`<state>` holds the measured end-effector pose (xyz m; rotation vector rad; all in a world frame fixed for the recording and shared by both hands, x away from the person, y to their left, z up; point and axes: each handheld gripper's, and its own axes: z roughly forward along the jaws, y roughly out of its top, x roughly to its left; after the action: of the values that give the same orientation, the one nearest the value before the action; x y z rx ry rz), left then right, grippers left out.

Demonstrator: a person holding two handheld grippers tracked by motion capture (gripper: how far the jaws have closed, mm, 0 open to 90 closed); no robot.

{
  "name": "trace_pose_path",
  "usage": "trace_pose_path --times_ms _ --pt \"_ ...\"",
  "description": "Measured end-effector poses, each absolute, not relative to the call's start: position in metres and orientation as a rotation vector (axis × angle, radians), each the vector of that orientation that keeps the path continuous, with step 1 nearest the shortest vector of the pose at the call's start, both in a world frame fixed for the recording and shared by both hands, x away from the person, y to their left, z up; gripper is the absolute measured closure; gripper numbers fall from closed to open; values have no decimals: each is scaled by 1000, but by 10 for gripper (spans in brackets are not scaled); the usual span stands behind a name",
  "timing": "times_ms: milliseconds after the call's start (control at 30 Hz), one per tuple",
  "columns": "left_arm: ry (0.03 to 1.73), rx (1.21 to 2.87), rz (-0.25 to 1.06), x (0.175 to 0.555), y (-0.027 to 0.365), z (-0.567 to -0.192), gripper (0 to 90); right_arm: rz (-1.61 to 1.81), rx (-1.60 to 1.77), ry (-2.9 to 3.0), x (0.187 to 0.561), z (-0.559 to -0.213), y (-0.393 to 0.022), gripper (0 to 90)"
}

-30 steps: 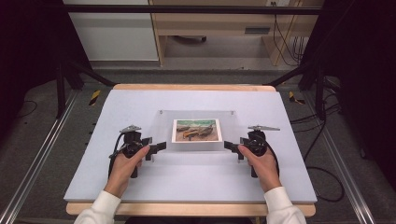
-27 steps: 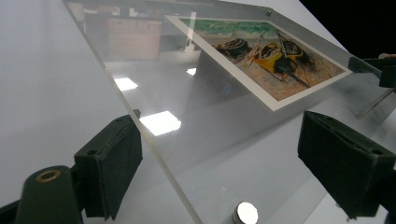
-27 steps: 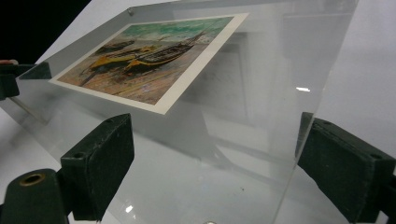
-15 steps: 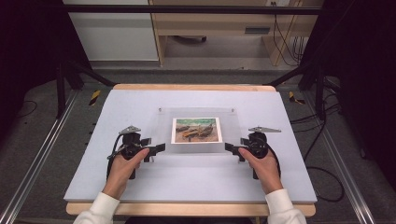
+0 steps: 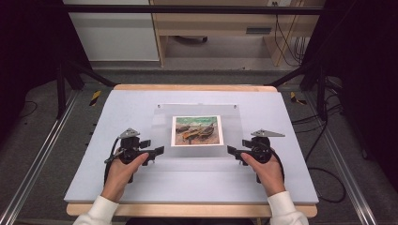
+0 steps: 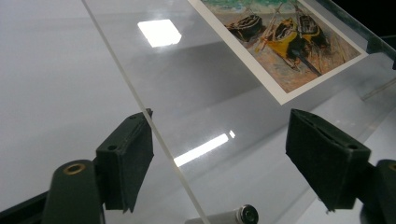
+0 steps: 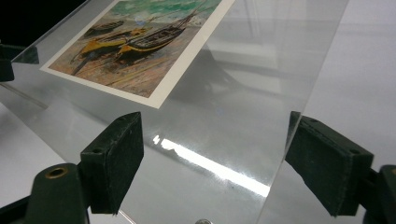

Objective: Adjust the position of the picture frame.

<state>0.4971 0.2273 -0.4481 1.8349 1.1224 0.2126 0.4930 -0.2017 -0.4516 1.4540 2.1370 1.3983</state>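
Note:
A clear acrylic sheet point(image 5: 162, 123) lies flat on the white table over a picture of beached boats point(image 5: 197, 131). My left gripper point(image 5: 157, 152) is at the sheet's left edge and my right gripper point(image 5: 232, 151) at its right edge, both pointing inward. In the left gripper view the sheet's point(image 6: 187, 93) edge runs between the open jaws of the left gripper point(image 6: 222, 126), with the picture point(image 6: 280, 42) beyond. The right gripper point(image 7: 215, 121) straddles the sheet's point(image 7: 252, 70) other edge near the picture point(image 7: 140, 42). Both pairs of jaws have just been closing, and no pad presses the sheet.
The white table point(image 5: 281, 178) has bare room all around the sheet. Black frame legs point(image 5: 65, 79) stand off its far corners, and metal rails point(image 5: 33, 168) run along both sides. Cables point(image 5: 328, 173) trail on the floor at the right.
Both hands stay beside the sheet; the jaws look slightly narrower than before. The sheet and picture have not moved.

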Motion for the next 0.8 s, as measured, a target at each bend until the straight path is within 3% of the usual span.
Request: trace_pose_path --times_ms 500,800 --pt "1139 1818 234 487 232 -444 357 1379 1397 2127 482 -448 -204 267" --pt "1139 1818 243 485 232 -443 367 1377 1385 2125 479 -447 -204 283"
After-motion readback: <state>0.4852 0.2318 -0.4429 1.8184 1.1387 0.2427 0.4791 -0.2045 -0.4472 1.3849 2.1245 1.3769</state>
